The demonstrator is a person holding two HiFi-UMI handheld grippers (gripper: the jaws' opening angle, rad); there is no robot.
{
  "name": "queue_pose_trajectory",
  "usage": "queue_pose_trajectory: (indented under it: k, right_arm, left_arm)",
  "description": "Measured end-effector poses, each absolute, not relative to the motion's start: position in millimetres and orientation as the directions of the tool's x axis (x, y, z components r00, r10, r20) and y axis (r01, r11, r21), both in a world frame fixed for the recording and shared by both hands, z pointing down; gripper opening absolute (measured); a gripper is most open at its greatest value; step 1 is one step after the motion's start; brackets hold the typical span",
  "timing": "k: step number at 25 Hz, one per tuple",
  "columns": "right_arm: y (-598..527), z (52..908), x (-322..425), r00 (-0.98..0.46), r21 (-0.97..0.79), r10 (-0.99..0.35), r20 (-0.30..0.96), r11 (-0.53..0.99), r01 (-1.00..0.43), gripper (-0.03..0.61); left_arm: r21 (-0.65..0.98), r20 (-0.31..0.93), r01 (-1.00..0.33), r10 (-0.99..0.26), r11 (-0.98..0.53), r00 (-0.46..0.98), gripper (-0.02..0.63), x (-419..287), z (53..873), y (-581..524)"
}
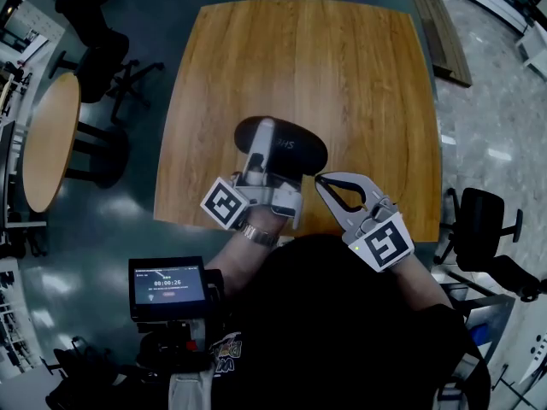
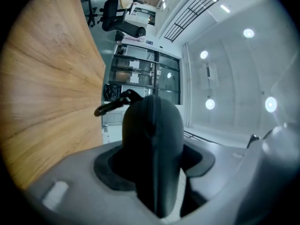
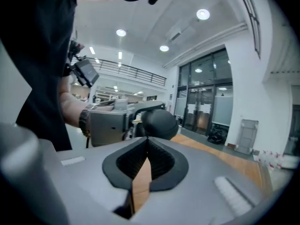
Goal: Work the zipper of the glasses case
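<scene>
The lower jaw of the left gripper [image 1: 265, 139] is hidden in the head view. Only the pale upper jaw shows there, lying across the top of the case [image 1: 297, 149]. The left gripper view shows the case filling the space between both jaws, so this gripper is clamped on it, one jaw above and one below.

The zipper pull cannot be picked out in any view. In the left gripper view a slim dark shape [image 2: 114, 105] juts out past the far end of the case, and what it is cannot be told.

The right gripper [image 1: 320, 179] has its jaws together, with the tips right at the case's near right edge. Whether anything thin is nipped between those tips is too small to tell. In the right gripper view only wood shows through the slot behind them. The person's dark clothing cuts off the near edge of the tabletop [image 1: 299, 58].

The case sits toward the near middle of the tabletop. It is a black, rounded oval lying lengthwise left to right, with pale lettering on top that is too blurred to read. Seen end-on from the left gripper, it is a smooth matte dome with a thin seam running down its ridge. The two halves meet with no gap visible, and no zipper teeth can be made out.
</scene>
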State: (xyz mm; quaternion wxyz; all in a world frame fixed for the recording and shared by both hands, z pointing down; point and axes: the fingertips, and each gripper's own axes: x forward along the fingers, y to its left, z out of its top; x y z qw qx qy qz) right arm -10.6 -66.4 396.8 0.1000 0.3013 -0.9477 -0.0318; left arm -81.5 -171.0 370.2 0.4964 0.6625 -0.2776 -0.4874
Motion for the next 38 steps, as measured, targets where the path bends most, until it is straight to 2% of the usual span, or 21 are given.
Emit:
queue_pose_trajectory:
  k: [3, 11, 18, 20, 22, 24, 25, 28, 32, 38]
  right_arm:
    - [-90, 403, 24, -0.720, -0.033, -0.682, 0.132, 0.723, -0.690, 0.006]
    - [-96, 405, 29, -0.645, 0.011, -0.750, 0.145, 0.653, -0.757, 0.006]
    - [-93, 414, 31, -0.662, 0.001, -0.734, 0.152, 0.669, -0.743, 0.016]
    - [-91, 411, 32, -0.668, -0.001, -0.730, 0.142, 0.675, -0.738, 0.121]
    - [-89, 404, 34, -0.688, 0.007, -0.719, 0.098, 0.692, -0.722, 0.144]
    - [-88, 395, 30, -0.712, 0.044, -0.697, 0.085, 0.717, -0.696, 0.237]
    - [-88, 392, 27, -0.723, 0.078, -0.684, 0.098, 0.729, -0.680, 0.272]
    - [-91, 398, 17, -0.740, 0.206, -0.650, 0.171, 0.758, -0.619, 0.327]
    - [-90, 414, -2, -0.773, 0.288, -0.585, 0.245, 0.805, -0.518, 0.351]
    - [-81, 430, -7, -0.809, 0.287, -0.518, 0.276, 0.848, -0.445, 0.339]
  left_arm:
    - [0.927, -0.371, 0.123, -0.830, -0.353, 0.416, 0.253, -73, 379, -163]
    - [0.921, -0.373, 0.078, -0.807, -0.381, 0.458, 0.245, -60, 377, -155]
    - [0.930, -0.351, 0.069, -0.818, -0.361, 0.455, 0.252, -62, 387, -158]
    - [0.927, -0.356, 0.065, -0.814, -0.369, 0.459, 0.252, -66, 386, -158]
    - [0.920, -0.353, 0.028, -0.798, -0.391, 0.489, 0.252, -66, 385, -156]
    - [0.914, -0.342, -0.004, -0.775, -0.406, 0.531, 0.252, -63, 387, -154]
    - [0.914, -0.338, -0.005, -0.765, -0.406, 0.548, 0.252, -61, 389, -153]
    - [0.921, -0.331, 0.038, -0.731, -0.387, 0.597, 0.252, -49, 396, -146]
    - [0.935, -0.294, 0.052, -0.681, -0.352, 0.671, 0.252, -30, 408, -135]
    - [0.949, -0.235, 0.040, -0.617, -0.312, 0.751, 0.255, -23, 427, -125]
